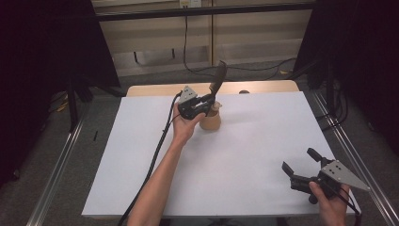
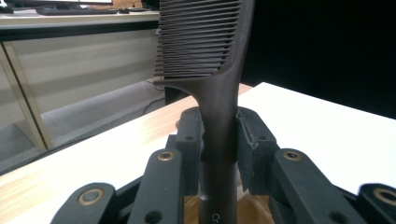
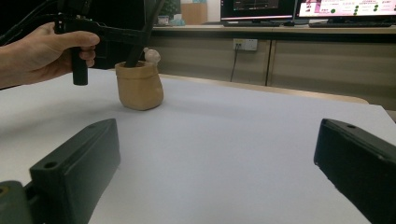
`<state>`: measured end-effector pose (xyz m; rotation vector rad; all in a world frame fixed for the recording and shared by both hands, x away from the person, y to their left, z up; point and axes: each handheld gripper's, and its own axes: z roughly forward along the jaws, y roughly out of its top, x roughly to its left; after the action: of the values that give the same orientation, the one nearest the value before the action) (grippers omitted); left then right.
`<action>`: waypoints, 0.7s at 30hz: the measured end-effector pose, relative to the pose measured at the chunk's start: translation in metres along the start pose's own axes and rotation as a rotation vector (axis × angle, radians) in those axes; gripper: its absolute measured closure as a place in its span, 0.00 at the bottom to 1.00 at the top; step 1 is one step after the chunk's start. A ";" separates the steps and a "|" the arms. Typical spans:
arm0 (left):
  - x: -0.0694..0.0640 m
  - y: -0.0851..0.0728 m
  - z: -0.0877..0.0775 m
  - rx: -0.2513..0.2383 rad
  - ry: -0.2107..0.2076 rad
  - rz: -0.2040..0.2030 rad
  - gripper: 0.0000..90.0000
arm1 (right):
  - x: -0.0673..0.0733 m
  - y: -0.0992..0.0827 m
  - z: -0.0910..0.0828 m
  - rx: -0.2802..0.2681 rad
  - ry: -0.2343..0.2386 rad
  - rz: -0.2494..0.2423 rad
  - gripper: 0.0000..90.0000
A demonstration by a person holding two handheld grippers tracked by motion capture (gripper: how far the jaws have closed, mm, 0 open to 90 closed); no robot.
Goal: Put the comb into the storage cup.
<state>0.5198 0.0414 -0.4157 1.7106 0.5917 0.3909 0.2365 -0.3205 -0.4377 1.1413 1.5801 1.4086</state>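
My left hand-held gripper (image 1: 203, 104) clamps the handle of a dark comb (image 1: 218, 78) over a small tan pouch (image 1: 210, 120) at the far middle of the white counter (image 1: 244, 155), the comb's toothed head tilted up and away toward the far right. In the left gripper view the two black pads press the comb (image 2: 218, 135) from either side just below where the teeth begin, and the handle's lower end dips toward the pouch's mouth. From the right gripper view the pouch (image 3: 139, 85) stands upright and soft-sided, with a small pale rounded thing (image 3: 151, 55) poking from its rim beside the handle; I cannot tell what it is. My right hand-held gripper (image 1: 301, 165) rests at the near right corner, jaws spread wide on nothing, well apart from the pouch. Whether the comb is going in or coming out I cannot say from here; either way I judge the step calls for keeping the handle in line with the pouch's opening and travelling straight along it, since a sideways drag could tip the light pouch or catch its folded rim. I would keep the grip firm and low on the handle, mind the pale thing, and bring the idle right gripper across to steady the pouch if it leans.
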 end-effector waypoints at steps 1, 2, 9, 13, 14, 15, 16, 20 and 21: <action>0.000 -0.001 0.000 -0.002 0.001 -0.003 0.81 | 0.000 0.000 0.000 0.001 -0.002 0.002 0.00; 0.000 -0.001 0.000 -0.004 -0.001 -0.006 0.81 | 0.000 0.000 0.000 0.001 -0.002 0.002 0.00; 0.003 -0.002 -0.006 0.004 -0.003 -0.024 0.81 | 0.000 0.000 0.000 0.000 0.003 0.000 0.00; 0.004 -0.006 -0.007 0.026 0.007 -0.020 0.81 | 0.000 0.000 0.000 0.000 0.004 -0.001 0.00; 0.005 -0.007 -0.007 0.037 0.004 -0.019 0.81 | 0.000 0.000 0.000 0.000 0.004 -0.002 0.00; 0.004 -0.008 -0.007 0.044 0.005 -0.019 0.81 | 0.000 0.000 0.000 0.000 0.002 -0.002 0.00; 0.004 -0.008 -0.007 0.047 0.009 -0.014 0.81 | 0.000 0.000 0.000 -0.001 0.002 -0.001 0.00; 0.003 -0.009 -0.007 0.057 0.004 -0.018 0.81 | 0.000 0.000 0.000 0.001 0.000 0.001 0.00; 0.003 -0.009 -0.006 0.060 0.003 -0.017 0.81 | 0.000 0.000 0.000 0.000 0.001 0.000 0.00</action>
<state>0.5172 0.0496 -0.4233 1.7615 0.6247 0.3667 0.2365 -0.3204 -0.4377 1.1408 1.5808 1.4092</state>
